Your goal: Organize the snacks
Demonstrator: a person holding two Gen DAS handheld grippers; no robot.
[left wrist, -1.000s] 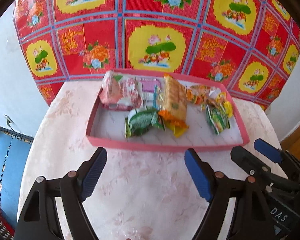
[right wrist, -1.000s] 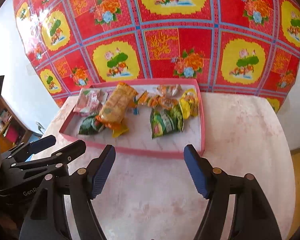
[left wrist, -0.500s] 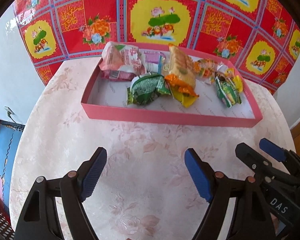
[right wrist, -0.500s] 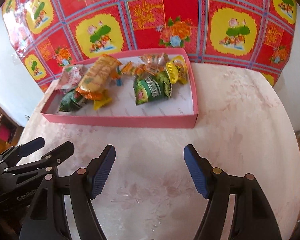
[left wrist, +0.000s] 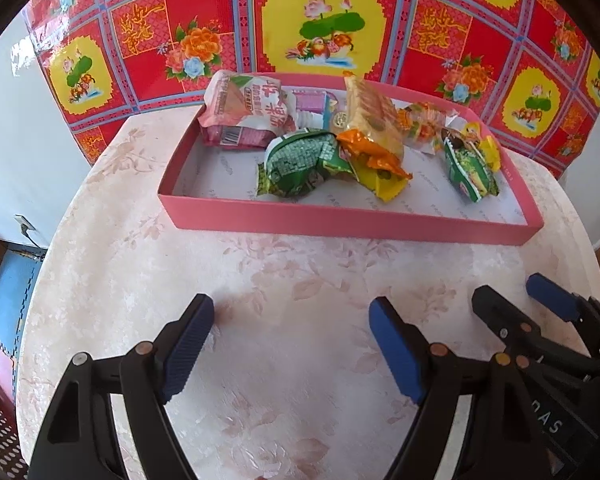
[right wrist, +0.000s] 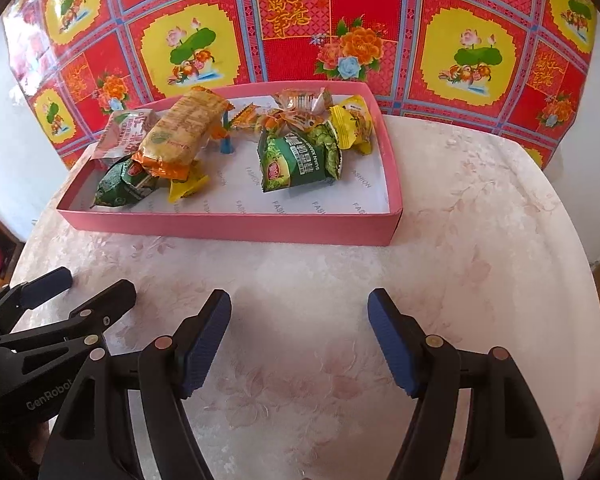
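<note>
Red-and-yellow flowered cloth is hanging behind a round table draped in pale pink, where a shallow pink tray is sitting ahead of both grippers. All the snacks in view are lying inside that tray; none is showing on the bare tabletop around it. Seen from the left gripper, a pink packet is leaning in the far-left corner, a green packet is lying nearer and just to its right, and an orange biscuit pack is resting partly on top of it. Ahead of the right gripper, a green pea packet is lying near the tray's middle, a yellow packet is sitting just beyond it toward the far-right wall, and small orange sweets are bunching along the far side. Both grippers are hovering side by side over the cloth, well short of the tray's near wall, each with its blue pads spread wide and gripping nothing. As a judgement, gathering looks done, since the tray is holding everything visible, yet the packets are overlapping and pointing every which way. That is fitting either a tidy-up finishing with loose piling accepted, or a jumble waiting to be sorted into rows; the pictures are not settling which
</note>
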